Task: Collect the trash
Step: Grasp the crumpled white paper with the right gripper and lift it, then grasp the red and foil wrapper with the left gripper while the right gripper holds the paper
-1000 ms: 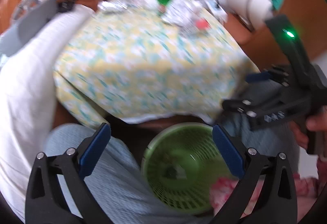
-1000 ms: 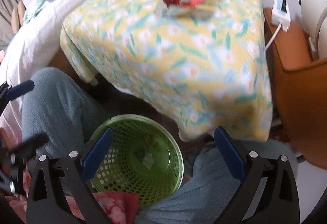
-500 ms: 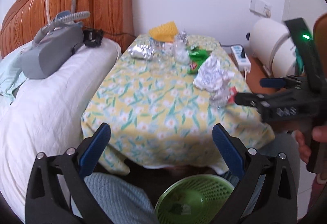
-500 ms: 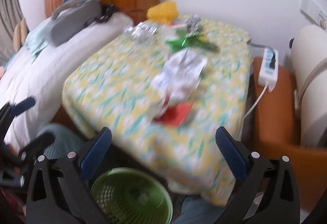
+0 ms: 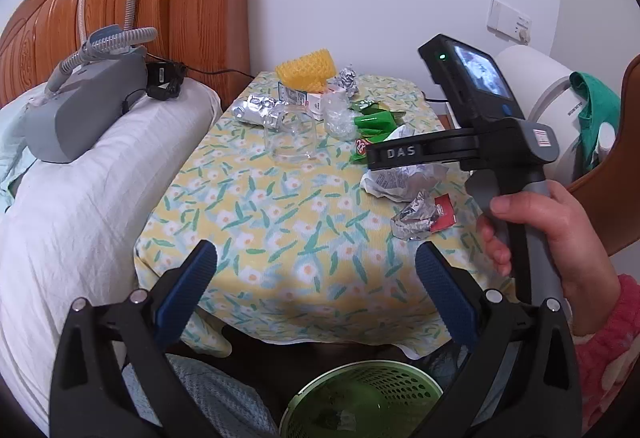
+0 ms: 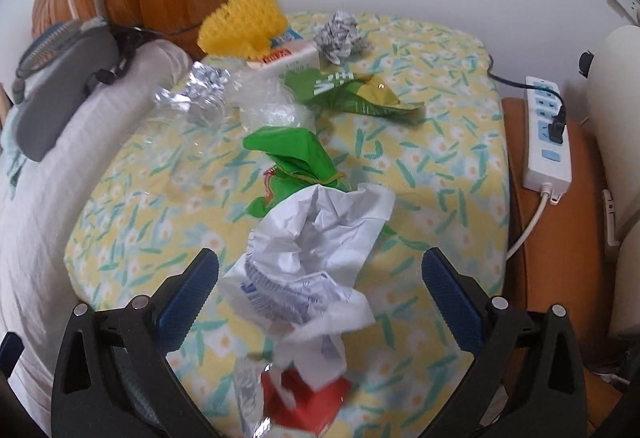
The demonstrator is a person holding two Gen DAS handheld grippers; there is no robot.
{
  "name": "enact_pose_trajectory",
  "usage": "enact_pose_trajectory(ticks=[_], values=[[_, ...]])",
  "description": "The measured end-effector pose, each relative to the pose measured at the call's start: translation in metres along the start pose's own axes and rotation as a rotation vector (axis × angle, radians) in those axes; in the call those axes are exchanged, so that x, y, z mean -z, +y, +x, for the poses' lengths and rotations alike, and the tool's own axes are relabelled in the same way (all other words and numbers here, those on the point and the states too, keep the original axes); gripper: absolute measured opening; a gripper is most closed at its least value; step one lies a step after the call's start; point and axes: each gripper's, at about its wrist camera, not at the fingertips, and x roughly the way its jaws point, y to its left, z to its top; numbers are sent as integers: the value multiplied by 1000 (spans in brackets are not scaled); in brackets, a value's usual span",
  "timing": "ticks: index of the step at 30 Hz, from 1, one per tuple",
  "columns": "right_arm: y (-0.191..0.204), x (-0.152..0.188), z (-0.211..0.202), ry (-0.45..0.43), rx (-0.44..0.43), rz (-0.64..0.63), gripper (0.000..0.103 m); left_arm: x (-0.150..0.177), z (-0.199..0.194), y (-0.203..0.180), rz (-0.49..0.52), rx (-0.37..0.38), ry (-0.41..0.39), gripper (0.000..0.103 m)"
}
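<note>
Trash lies scattered on a small table under a yellow flowered cloth (image 5: 280, 222). A crumpled white paper wrapper (image 6: 312, 262) sits right in front of my open right gripper (image 6: 320, 286), between its blue pads. Below it lies a red packet (image 6: 308, 406) with foil. Green wrappers (image 6: 304, 154), a foil ball (image 6: 340, 34), a yellow foam net (image 6: 240, 22) and clear plastic lie farther back. My left gripper (image 5: 316, 286) is open and empty over the table's near edge. A green basket (image 5: 360, 402) stands on the floor below it.
A bed with a white pillow (image 5: 80, 198) and a grey machine with a hose (image 5: 84, 106) flanks the table's left. A white power strip (image 6: 548, 134) lies on an orange-brown surface at the right. A hand (image 5: 556, 238) holds the right gripper's handle.
Both grippers have risen from over the green basket to table height. The right gripper has moved forward over the table until the white wrapper sits between its fingers.
</note>
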Motion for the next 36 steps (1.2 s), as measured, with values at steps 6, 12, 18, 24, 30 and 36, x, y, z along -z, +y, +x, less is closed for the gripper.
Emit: enact_pose_trajectory(ticks=[6,12,18,24,30,36], values=[[5,3,11,10,-13,-8,100,1,3,-4,6,-7,9,95],[1,4,14,13,-45,-3,68,2,5,-7,12,-12,14,95],[-5,3,5,-7,-112,5,55,2,12,-13,23,13,33,95],[-9,0,-13,-50,-149,15,55,2,23,-30,72,47,41,95],[-25,-2,-49,-142,-139,49,55,-6,50,-58,106,137,58,95],[-38,-10,-67,-186,-119,40,54,-14,86,-88,135,149,73,95]])
